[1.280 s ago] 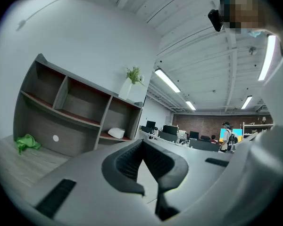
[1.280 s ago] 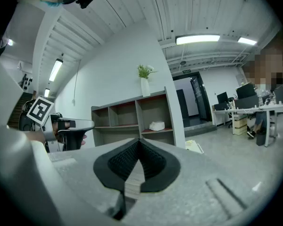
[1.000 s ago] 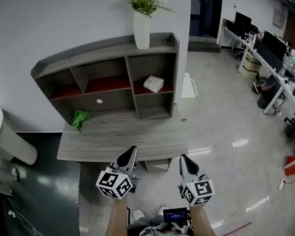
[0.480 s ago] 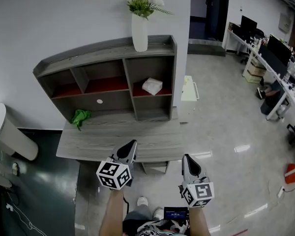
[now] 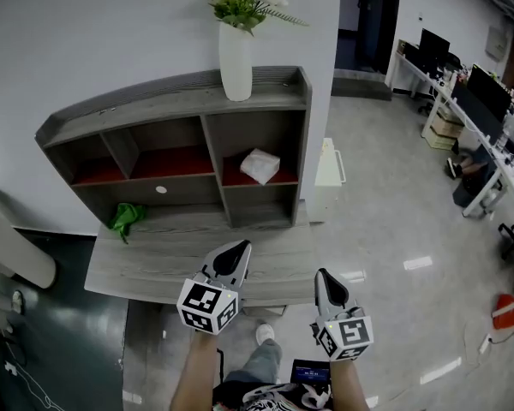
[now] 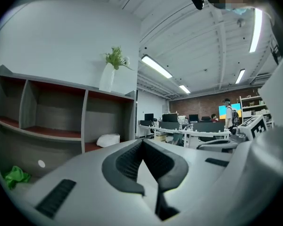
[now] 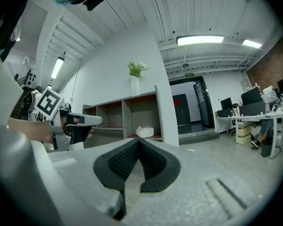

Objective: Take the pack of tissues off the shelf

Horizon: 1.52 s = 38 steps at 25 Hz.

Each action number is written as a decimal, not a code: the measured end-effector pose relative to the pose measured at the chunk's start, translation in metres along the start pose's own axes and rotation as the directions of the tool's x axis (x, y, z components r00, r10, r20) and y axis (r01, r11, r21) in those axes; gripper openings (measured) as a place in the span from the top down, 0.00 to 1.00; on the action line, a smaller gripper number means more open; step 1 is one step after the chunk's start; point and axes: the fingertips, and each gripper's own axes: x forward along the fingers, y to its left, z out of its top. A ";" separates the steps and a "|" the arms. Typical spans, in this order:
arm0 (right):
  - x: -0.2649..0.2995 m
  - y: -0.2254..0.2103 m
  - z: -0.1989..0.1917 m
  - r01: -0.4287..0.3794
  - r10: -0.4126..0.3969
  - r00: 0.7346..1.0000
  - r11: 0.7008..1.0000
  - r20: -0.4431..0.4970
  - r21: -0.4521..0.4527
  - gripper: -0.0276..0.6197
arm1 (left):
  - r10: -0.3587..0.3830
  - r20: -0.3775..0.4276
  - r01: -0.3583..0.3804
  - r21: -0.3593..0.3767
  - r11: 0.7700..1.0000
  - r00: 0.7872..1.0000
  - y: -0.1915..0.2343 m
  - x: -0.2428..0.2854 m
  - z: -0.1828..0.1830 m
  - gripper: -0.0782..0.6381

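- The pack of tissues [image 5: 259, 165] lies in the upper right compartment of the shelf [image 5: 154, 108], on its red board. It is white and a little tilted toward the front.
- The shelf stands on the back part of a grey wooden bench [image 5: 167, 259], against the white wall.
- The left tool [image 5: 239, 250] is clenched: its two jaws meet at the tips and nothing is between them. In the head view it hangs over the front part of the bench.
- The right tool [image 5: 322, 277] is also clenched and empty. It is held near the front right corner of the bench.
- Both tools point toward the shelf and are well apart from the pack of tissues.
- A white vase [image 5: 235, 61] with flowers stands on top of the shelf.
- A green cloth [image 5: 124, 217] lies on the bench at the left, just before the lower left compartment.
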 end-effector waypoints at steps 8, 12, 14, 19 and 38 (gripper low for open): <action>0.103 -0.042 0.013 -0.024 0.021 0.999 0.998 -0.042 -0.058 0.95 | 0.030 -0.030 -0.032 -0.038 0.999 0.999 0.067 0.095 0.003 0.89; 0.148 -0.076 0.005 0.053 -0.058 0.992 0.998 -0.109 -0.043 0.95 | 0.049 -0.027 -0.050 -0.067 0.996 0.998 0.093 0.126 -0.001 0.89; 0.168 -0.084 -0.004 0.047 -0.054 0.986 0.998 -0.161 -0.048 0.95 | 0.064 -0.024 -0.065 -0.065 0.996 0.998 0.107 0.139 -0.003 0.89; 0.188 -0.089 -0.017 0.006 -0.009 0.976 1.000 -0.217 -0.013 0.95 | 0.086 -0.028 -0.088 -0.062 0.994 0.996 0.127 0.164 -0.012 0.89; 0.214 -0.114 -0.011 0.034 -0.032 0.986 0.999 -0.163 0.012 0.95 | 0.135 -0.072 -0.142 -0.099 0.985 0.988 0.125 0.187 -0.035 0.88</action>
